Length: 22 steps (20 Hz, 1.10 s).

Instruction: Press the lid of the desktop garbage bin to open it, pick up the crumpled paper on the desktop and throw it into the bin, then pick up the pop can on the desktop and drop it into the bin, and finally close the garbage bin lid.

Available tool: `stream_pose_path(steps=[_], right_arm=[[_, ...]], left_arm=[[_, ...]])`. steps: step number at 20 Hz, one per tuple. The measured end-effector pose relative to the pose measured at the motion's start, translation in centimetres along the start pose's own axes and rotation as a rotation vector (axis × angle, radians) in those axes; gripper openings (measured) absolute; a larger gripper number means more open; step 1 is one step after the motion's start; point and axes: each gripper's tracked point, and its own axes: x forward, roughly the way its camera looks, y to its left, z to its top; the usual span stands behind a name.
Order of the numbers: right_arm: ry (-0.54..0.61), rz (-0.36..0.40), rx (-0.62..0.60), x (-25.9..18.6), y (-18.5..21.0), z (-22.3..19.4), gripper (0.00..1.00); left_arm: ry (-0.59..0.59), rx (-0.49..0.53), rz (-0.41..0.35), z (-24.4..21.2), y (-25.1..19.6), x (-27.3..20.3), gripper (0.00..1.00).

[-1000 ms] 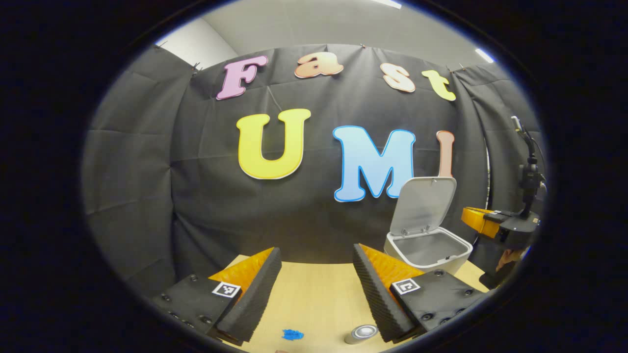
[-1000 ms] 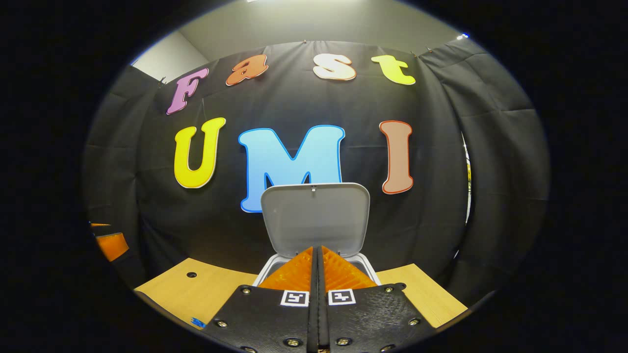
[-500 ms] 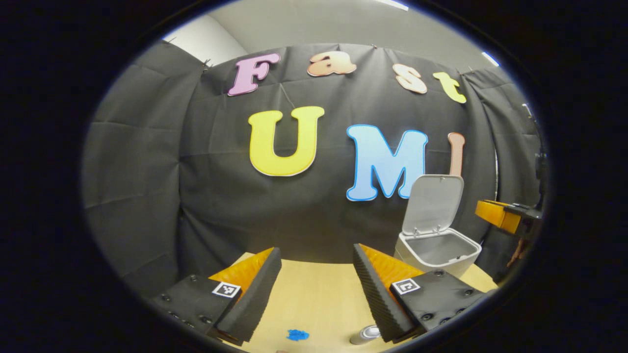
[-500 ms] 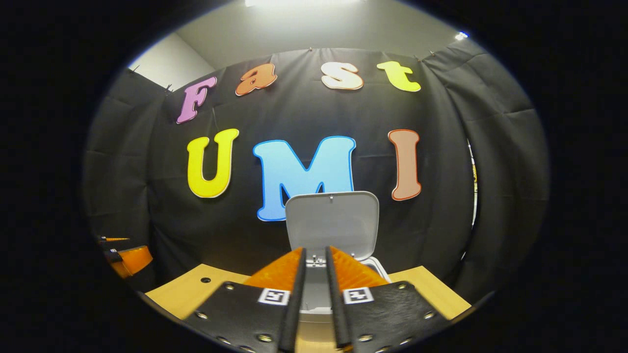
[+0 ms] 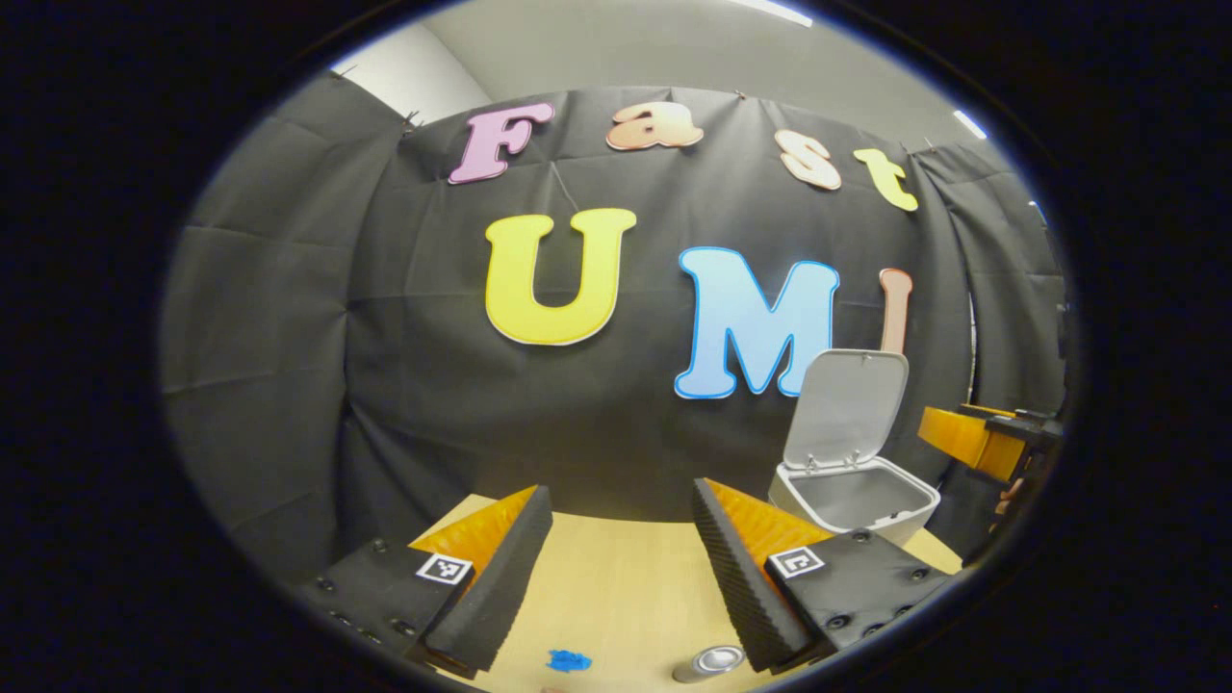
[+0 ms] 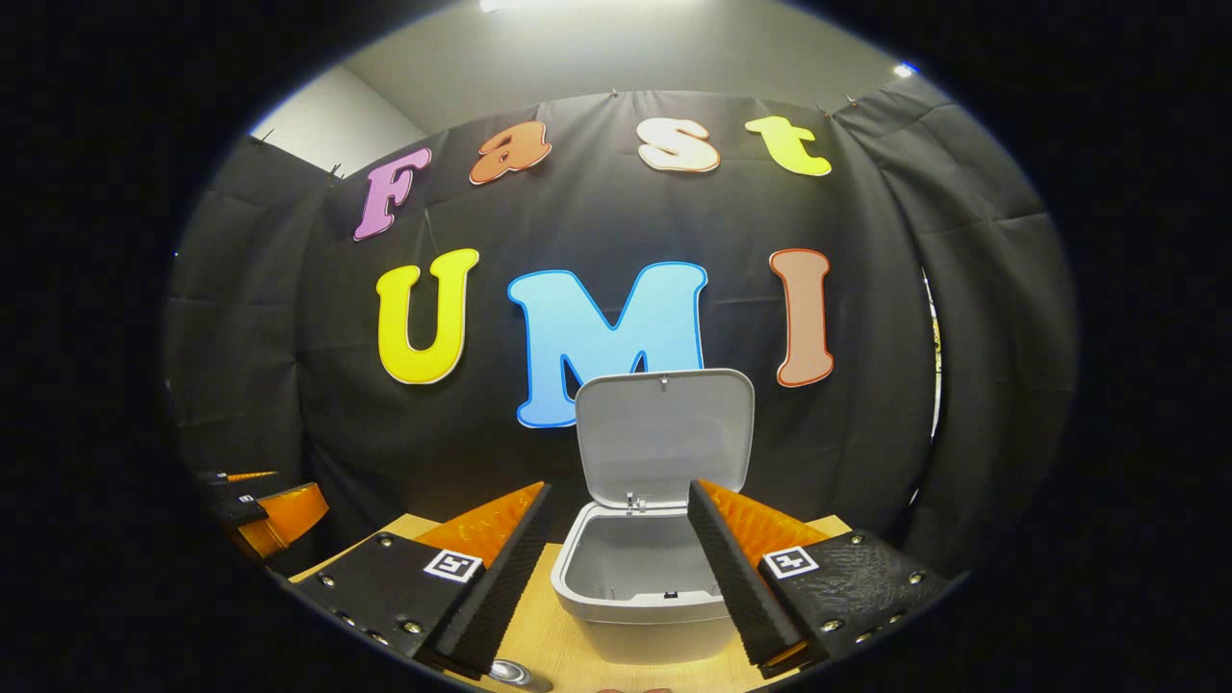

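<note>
Jaws of my right gripper (image 6: 616, 568) stand wide apart, empty, with the bin (image 6: 637, 587) straight ahead between them, its lid (image 6: 664, 433) tipped upright. My left gripper (image 5: 616, 577) gapes equally wide, holding nothing; the blue crumpled paper (image 5: 568, 660) lies on the table (image 5: 616, 587) below its jaws, the pop can (image 5: 710, 663) on its side just by the right finger.
</note>
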Motion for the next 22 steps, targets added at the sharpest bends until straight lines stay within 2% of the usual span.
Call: stream_pose_path(steps=[6,11,22], right_arm=[[0.002,-0.009,-0.008,-0.6,-0.1,0.0,0.91],[0.022,-0.022,-0.001,-0.8,-0.3,-0.8,0.91],[0.1,-0.049,-0.052,-2.3,-1.0,-2.9,0.9]], left_arm=[[0.01,-0.002,0.035,-1.5,3.2,1.4,0.94],[0.015,0.002,0.055,-3.2,5.7,2.0,0.99],[0.104,-0.04,0.101,-12.2,8.0,2.1,0.97]])
